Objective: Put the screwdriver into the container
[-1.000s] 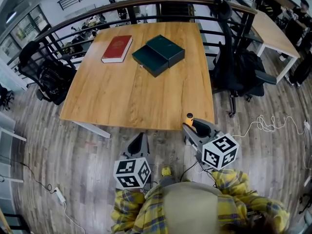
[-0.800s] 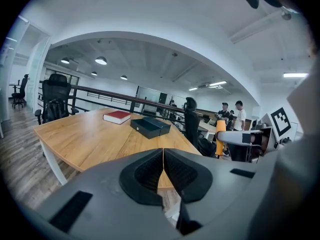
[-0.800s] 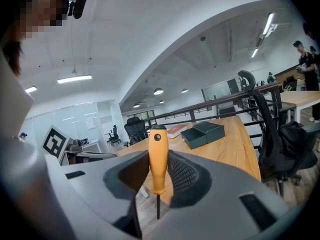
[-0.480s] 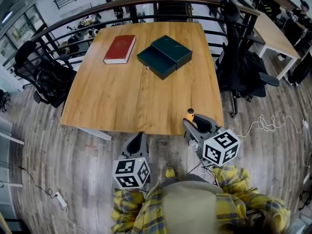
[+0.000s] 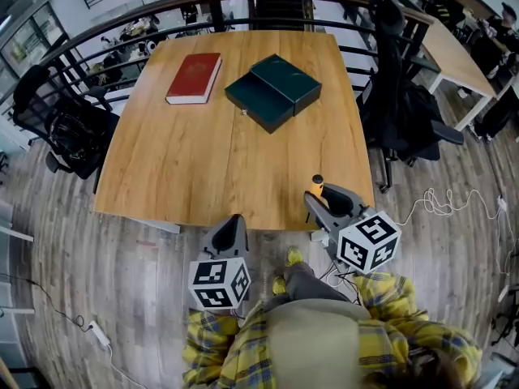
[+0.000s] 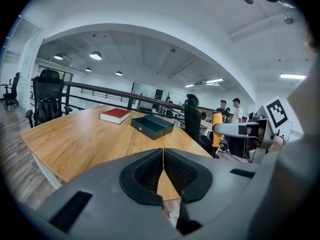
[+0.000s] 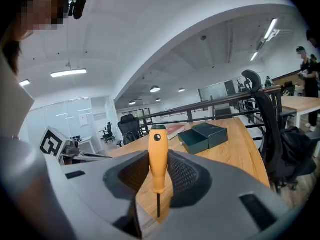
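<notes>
The right claw (image 7: pixel 159 178) clamps the orange handle of the screwdriver (image 7: pixel 158 154), which stands upright with its shaft down. The left claw (image 6: pixel 163 170) is pressed together, empty. Well ahead of both claws, the dark green box (image 5: pixel 272 92) sits on the worktop (image 5: pixel 203 164), with a red book (image 5: pixel 195 77) beside it.

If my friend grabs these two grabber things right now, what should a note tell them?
Left gripper: jaws together, nothing in them, held just short of the table's near edge.
Right gripper: jaws shut on the screwdriver's orange handle, shaft pointing down, at the near edge.
Container: dark green, open, on the far part of the table beside a red book.
Done: screwdriver is in the grip.
Left: carry it across to the container, put it in, let go.
</notes>
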### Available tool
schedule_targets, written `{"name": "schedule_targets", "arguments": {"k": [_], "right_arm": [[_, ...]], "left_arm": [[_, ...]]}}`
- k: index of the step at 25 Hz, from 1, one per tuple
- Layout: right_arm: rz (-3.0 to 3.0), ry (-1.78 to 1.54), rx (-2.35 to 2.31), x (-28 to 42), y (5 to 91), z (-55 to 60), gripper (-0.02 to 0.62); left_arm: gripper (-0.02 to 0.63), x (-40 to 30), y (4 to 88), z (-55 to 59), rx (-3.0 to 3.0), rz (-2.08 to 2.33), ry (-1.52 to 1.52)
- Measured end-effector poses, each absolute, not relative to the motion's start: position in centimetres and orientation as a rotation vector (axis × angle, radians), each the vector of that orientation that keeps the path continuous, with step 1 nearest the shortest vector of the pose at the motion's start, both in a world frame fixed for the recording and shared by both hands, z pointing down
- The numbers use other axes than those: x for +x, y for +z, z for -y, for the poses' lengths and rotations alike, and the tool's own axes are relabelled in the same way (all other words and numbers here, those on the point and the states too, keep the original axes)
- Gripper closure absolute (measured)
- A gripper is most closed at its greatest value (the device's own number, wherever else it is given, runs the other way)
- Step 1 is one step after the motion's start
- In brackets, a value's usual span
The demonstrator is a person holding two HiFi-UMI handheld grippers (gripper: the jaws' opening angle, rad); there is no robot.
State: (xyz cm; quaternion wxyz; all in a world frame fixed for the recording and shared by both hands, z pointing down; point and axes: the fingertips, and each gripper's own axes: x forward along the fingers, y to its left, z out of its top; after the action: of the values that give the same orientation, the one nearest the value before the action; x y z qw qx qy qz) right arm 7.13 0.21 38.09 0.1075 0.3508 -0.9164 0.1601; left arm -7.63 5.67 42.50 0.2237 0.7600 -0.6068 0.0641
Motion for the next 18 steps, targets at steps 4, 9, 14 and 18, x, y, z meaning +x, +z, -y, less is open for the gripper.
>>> {"name": "schedule_targets", "arguments": {"k": [4, 9, 14, 18], "right_arm": [[2.707, 0.467, 1.011, 6.4, 38.3, 2.1, 0.426], [2.714, 0.472, 0.977, 5.6, 38.5, 5.1, 0.426], [2.722, 0.474, 0.953, 5.6, 38.3, 8.1, 0.426], [2.735, 0.469, 0.93, 5.4, 38.1, 9.9, 0.426]], "left_arm": [[0.594, -8.2, 42.7, -3.4, 2.086, 1.683, 0.168], [0.594, -8.3, 42.7, 0.0, 2.079, 1.683, 0.167], [0.594, -7.8, 42.6, 3.2, 2.068, 1.682, 0.182], [0.594, -7.6, 42.3, 5.4, 2.07, 1.685, 0.192]]}}
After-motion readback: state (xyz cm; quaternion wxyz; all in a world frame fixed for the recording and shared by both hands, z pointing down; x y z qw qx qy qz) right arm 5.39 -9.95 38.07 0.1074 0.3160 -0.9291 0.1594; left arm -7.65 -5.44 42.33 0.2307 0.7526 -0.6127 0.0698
